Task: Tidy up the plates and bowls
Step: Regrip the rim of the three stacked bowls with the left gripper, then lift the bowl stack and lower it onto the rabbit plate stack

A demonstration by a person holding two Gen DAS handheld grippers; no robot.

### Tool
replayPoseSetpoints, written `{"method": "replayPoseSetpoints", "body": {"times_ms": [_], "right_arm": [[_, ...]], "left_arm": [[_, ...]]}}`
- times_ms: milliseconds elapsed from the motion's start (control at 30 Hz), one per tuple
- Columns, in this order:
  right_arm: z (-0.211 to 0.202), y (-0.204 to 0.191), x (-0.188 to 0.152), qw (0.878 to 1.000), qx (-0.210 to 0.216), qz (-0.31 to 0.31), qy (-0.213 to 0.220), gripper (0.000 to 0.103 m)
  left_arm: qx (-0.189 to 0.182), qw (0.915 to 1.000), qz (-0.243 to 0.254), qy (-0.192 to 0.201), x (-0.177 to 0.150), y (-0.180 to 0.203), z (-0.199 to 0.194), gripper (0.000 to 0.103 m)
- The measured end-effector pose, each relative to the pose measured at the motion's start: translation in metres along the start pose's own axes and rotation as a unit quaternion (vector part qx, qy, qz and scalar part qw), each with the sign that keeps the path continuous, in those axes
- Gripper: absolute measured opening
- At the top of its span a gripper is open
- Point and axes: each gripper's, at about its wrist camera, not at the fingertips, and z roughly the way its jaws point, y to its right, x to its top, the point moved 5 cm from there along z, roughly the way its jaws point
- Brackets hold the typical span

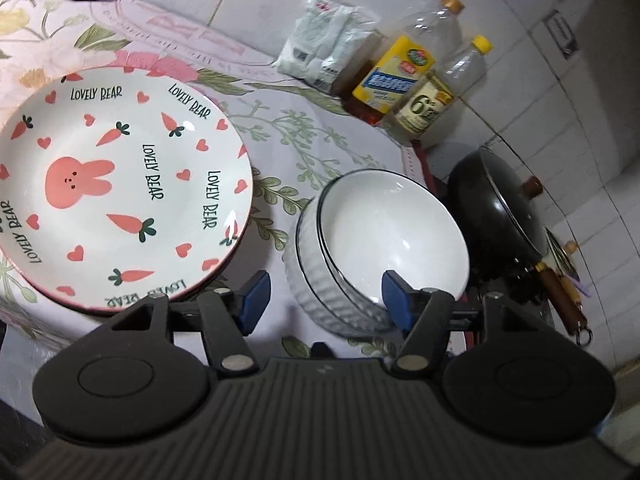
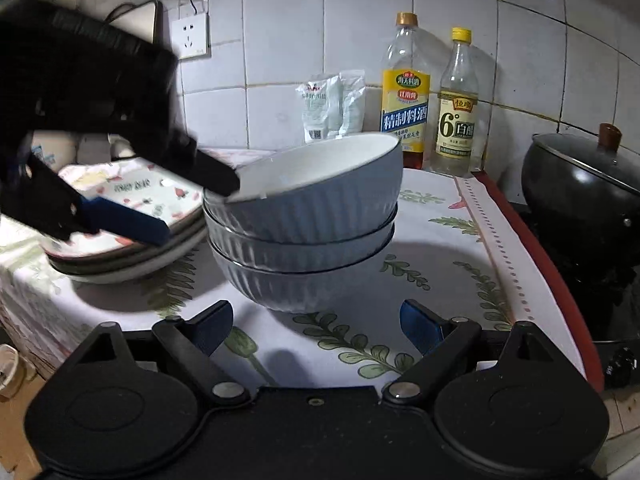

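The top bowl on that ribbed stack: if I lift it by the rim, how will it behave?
The top bowl already sits tilted in the stack of ribbed bowls, so it may rock or slide when nudged. Its glossy glazed inside looks slippery for a rim pinch. It looks ceramic: probably stiff, fairly heavy, and likely to chip if it drops back.

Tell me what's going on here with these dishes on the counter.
A person is tidying dishes with a handheld gripper in each hand. The ribbed bowls sit nested in a stack, the top one tilted, beside a stack of plates topped by a bunny-print plate. The left gripper straddles the top bowl's rim, jaws open, nothing clamped. The right gripper hovers open in front of the bowls, holding nothing.
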Motion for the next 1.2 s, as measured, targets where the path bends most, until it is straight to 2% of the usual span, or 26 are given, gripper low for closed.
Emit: {"method": "replayPoseSetpoints", "body": {"times_ms": [333,467,567,700,767,900,1200], "right_arm": [[0.023,-0.001,0.004,1.000,0.021,0.007,0.014,0.093],[0.033,-0.004,0.001,1.000,0.016,0.001,0.016,0.094],[0.036,-0.004,0.002,0.999,0.027,0.004,0.022,0.094],[0.041,-0.006,0.003,0.999,0.031,0.007,0.029,0.097],[0.044,-0.005,0.003,0.999,0.037,0.006,0.031,0.098],[0.047,-0.006,0.003,0.999,0.033,-0.001,0.042,0.099],[0.053,-0.005,0.005,0.998,0.043,0.001,0.047,0.102]], "left_arm": [[0.035,0.9977,0.030,-0.048,0.009,0.007,0.031,0.061],[0.031,0.9975,0.024,-0.059,0.013,0.001,0.037,0.059],[0.033,0.9970,0.038,-0.059,0.015,0.002,0.041,0.055],[0.037,0.9958,0.051,-0.067,0.016,0.002,0.050,0.039],[0.037,0.9952,0.056,-0.071,0.015,0.003,0.054,0.036],[0.048,0.9942,0.068,-0.068,0.016,0.008,0.056,0.037],[0.033,0.9938,0.089,-0.057,0.017,0.008,0.060,0.040]]}}
